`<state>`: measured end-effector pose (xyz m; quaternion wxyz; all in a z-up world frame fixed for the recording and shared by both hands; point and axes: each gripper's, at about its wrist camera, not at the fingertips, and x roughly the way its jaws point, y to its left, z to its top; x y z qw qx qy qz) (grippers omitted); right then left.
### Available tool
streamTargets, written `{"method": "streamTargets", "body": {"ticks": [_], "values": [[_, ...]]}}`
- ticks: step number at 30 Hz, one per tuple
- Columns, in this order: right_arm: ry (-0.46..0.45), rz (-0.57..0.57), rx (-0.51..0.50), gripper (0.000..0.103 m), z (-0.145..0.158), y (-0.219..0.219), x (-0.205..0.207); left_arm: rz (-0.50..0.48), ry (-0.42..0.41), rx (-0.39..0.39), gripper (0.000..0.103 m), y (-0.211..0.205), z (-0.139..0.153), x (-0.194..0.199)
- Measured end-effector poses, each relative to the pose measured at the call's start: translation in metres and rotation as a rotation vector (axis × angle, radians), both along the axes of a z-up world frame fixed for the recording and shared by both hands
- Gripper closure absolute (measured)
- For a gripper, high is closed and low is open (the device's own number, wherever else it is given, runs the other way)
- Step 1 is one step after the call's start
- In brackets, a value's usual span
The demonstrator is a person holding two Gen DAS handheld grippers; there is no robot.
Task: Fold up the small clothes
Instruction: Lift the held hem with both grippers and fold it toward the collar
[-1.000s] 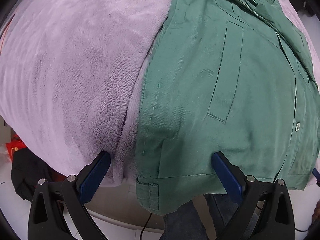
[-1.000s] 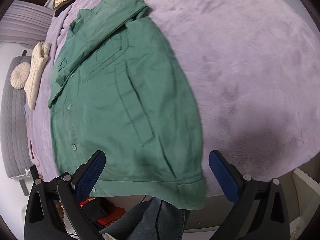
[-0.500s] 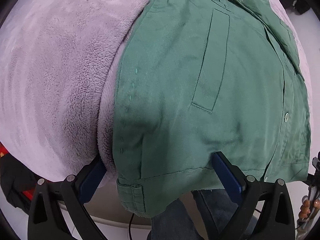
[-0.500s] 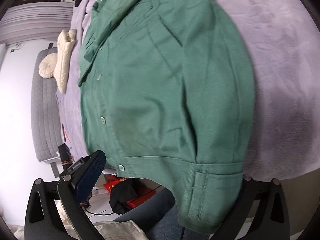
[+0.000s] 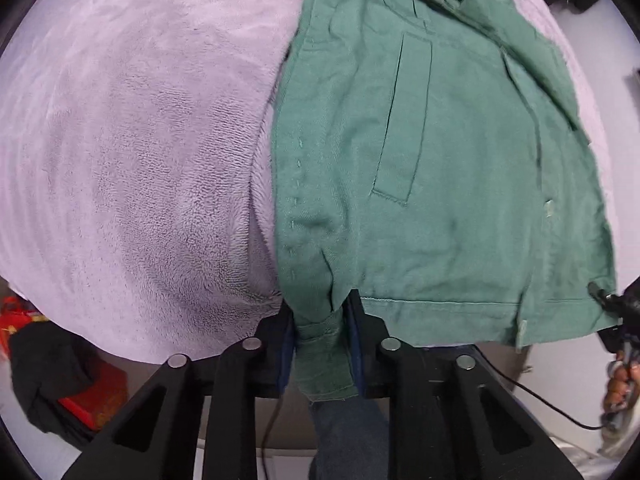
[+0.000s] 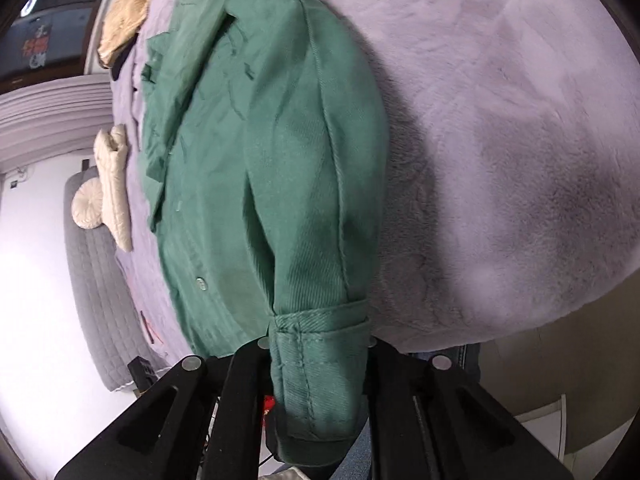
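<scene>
Hiding both fingers (image 6: 320, 364): pinched green jacket (image 5: 440, 184) hem.

Bedroom clutter around a lilac plush blanket (image 6: 500, 128)

Cream quilted cushions (image 6: 114, 184) beside a grey quilted headboard (image 6: 96, 280); tan knit garment (image 6: 124, 28) at far edge; red box (image 5: 86, 402) under dark cloth on floor.

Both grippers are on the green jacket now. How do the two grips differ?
The left gripper pinches a narrow, creased bunch of the green jacket, hem at its left corner; the right gripper clamps a wider, thicker hem tab at the opposite corner. Both are shut on cloth at the lilac blanket's near edge.
</scene>
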<state>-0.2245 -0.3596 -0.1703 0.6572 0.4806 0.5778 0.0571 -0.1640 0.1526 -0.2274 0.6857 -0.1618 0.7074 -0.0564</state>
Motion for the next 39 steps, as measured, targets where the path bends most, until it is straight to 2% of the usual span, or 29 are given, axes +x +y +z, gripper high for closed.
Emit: {"method": "streamTargets", "body": {"ticks": [1, 2, 8, 13, 18, 25, 28, 31, 35, 39], "values": [[-0.026, 0.007, 0.017, 0.093, 0.006, 0.001, 0.002, 0.030, -0.007, -0.069, 0.088, 0.008, 0.005, 0.000], [-0.042, 0.011, 0.037, 0.093, 0.010, 0.001, 0.003, 0.047, -0.016, -0.095, 0.088, 0.012, 0.012, 0.001], [-0.114, 0.006, 0.167, 0.093, 0.030, 0.003, 0.030, 0.048, -0.056, -0.157, 0.088, 0.017, 0.034, 0.016], [-0.212, -0.008, 0.262, 0.093, 0.060, 0.002, 0.071, 0.095, -0.146, -0.209, 0.088, 0.018, 0.060, 0.054], [-0.298, -0.040, 0.337, 0.093, 0.088, -0.009, 0.129, 0.170, -0.231, -0.252, 0.088, 0.022, 0.091, 0.124], [-0.384, -0.083, 0.389, 0.093, 0.112, -0.037, 0.233, 0.212, -0.354, -0.189, 0.088, 0.015, 0.120, 0.238], [-0.371, -0.084, 0.389, 0.093, 0.107, -0.043, 0.281, 0.241, -0.381, -0.146, 0.088, 0.008, 0.115, 0.286], [-0.313, -0.109, 0.381, 0.093, 0.086, -0.054, 0.323, 0.261, -0.379, -0.095, 0.088, 0.004, 0.099, 0.331], [-0.203, -0.177, 0.344, 0.093, 0.044, -0.060, 0.364, 0.227, -0.329, -0.013, 0.088, -0.006, 0.059, 0.375], [-0.133, -0.218, 0.282, 0.089, 0.014, -0.063, 0.379, 0.169, -0.273, 0.046, 0.088, -0.013, 0.019, 0.404]]}}
